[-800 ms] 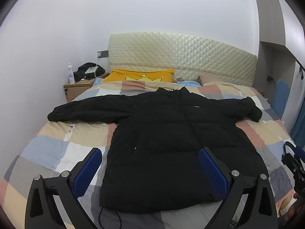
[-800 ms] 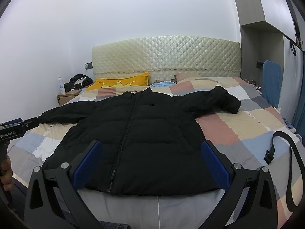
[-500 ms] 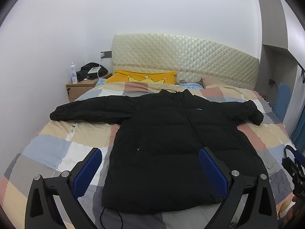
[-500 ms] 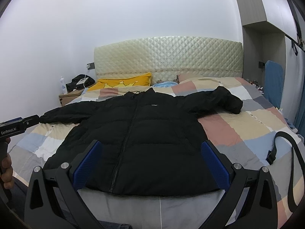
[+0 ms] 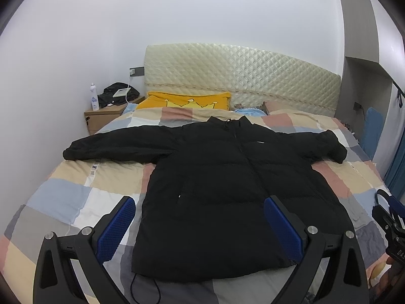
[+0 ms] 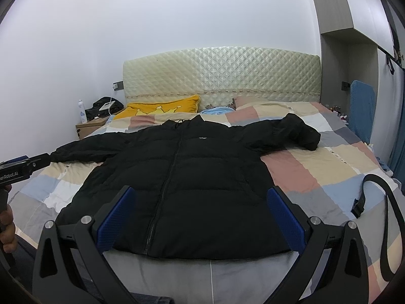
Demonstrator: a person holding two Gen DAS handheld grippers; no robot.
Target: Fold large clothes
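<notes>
Lying collar-to-headboard: black jacket [image 5: 227, 185]

White walls [image 5: 202, 12] close in a bed [image 5: 76, 197] with a patchwork cover and a cream quilted headboard [image 5: 240, 76]. A wooden nightstand [image 5: 101, 117] stands left of it, beside a yellow pillow [image 5: 187, 100]. Grey cabinets [image 6: 336, 5] rise on the right, above something blue [image 6: 362, 109].
</notes>
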